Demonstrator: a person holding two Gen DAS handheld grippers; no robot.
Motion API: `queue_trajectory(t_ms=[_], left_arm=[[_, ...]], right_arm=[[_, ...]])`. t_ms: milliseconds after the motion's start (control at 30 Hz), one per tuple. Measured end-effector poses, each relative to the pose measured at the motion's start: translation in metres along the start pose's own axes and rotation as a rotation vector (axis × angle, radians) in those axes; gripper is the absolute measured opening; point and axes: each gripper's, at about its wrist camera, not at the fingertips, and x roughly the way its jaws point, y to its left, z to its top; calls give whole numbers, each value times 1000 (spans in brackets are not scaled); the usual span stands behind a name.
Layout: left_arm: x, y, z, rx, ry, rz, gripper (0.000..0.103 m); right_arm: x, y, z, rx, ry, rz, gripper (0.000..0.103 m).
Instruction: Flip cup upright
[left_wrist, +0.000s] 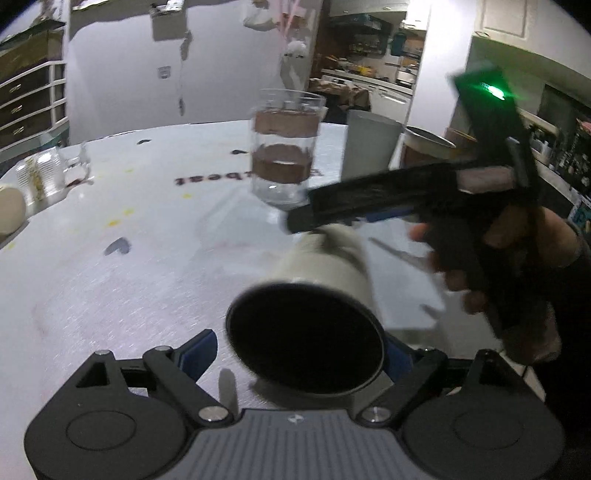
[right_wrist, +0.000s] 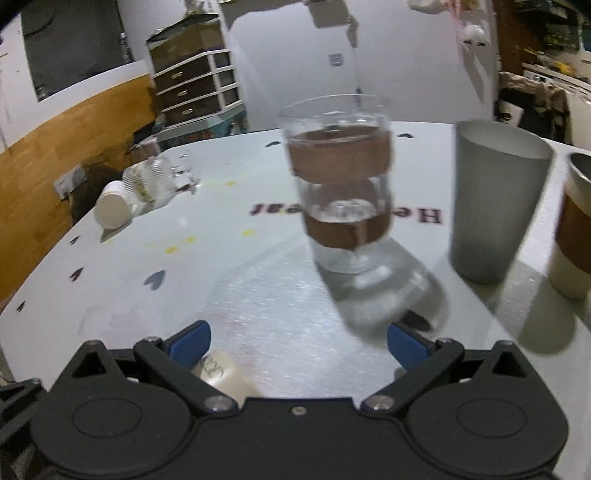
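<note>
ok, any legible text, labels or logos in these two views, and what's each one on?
"He…eat", printed on the table top and seen upside down; its middle is hidden behind the clear glass.
"…peat" is the same print in the left wrist view, blurred.
Embossed mark on the white cup: too blurred to read.

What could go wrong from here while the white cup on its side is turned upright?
1. The clear glass stands upright just behind the white cup; a wide swing of the cup or of the right gripper might knock it over.
2. The left gripper flanks the cup's rim, but a firm hold is not visible, so the cup may roll away.
</note>
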Motion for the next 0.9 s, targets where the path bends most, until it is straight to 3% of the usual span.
queue_trajectory(t_ms=[400,700,900], left_arm=[[-8,36,-9,-191,-62,40,92],[-14,54,-6,-291,-133,74,92],[-25,58,-6,-305,-171,61,92]], right_arm=[[-40,-28,-41,54,-29,-47,103],[-56,-11,-69,61,-49,-2,101],[-60,-15,-65,103,-71,15,101]])
